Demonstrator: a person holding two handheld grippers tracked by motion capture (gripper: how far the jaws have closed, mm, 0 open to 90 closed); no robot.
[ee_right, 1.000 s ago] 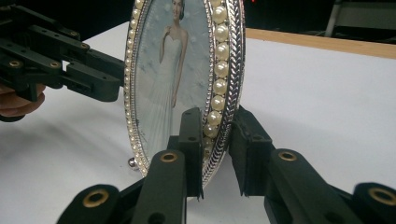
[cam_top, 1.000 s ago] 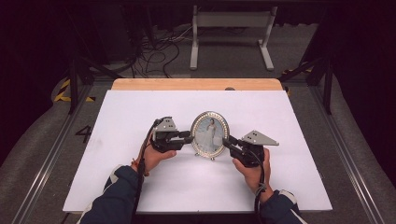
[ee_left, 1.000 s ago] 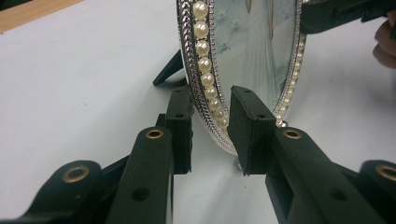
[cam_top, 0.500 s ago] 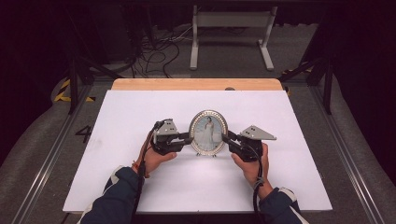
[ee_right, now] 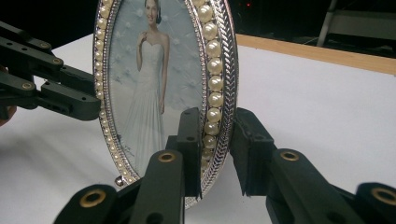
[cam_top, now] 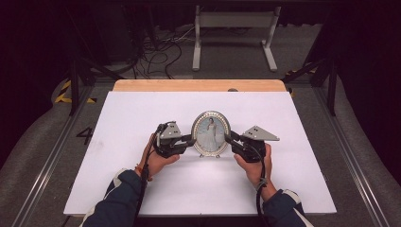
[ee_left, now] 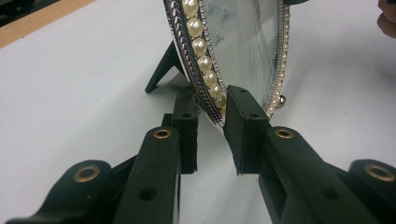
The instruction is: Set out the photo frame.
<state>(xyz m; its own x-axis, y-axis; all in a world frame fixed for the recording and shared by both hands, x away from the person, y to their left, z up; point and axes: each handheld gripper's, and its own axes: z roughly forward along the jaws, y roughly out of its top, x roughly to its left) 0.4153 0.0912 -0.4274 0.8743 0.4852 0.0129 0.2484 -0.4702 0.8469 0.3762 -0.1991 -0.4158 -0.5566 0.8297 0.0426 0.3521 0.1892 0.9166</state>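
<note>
The left gripper [cam_top: 189,140] is clamped on the left rim of an oval picture frame [cam_top: 211,134]. In the left gripper view one black jaw is seen behind the rim and the other against its front, with the pearl edging [ee_left: 204,60] pinched between the pads; the jaws have just been closing on that rim. The right gripper [cam_top: 232,138] is clenched on the opposite, right rim: in the right gripper view its near jaw is laid over the pearl band [ee_right: 214,84] and the glass, and the far jaw is pressed to the back of the silver edge. Both grippers are held level and pointed inward at each other, each carried in a hand [cam_top: 158,161] whose dark sleeve [cam_top: 113,203] is seen entering from the near edge of the table.

The frame is held upright between the two grippers, a little nearer than the middle of the white table top [cam_top: 283,123], with its picture side turned toward the person. A portrait of a figure in a long white dress is shown under the glass. A dark prop leg [ee_left: 163,65] is seen behind the frame, with its foot on the white surface, and a small silver ball foot [ee_left: 281,99] at the lower edge. Beyond the white sheet a wooden strip [cam_top: 198,85] is seen along the far edge, and past it a dark floor with cables [cam_top: 156,52] and a grey metal stand [cam_top: 234,28].
</note>
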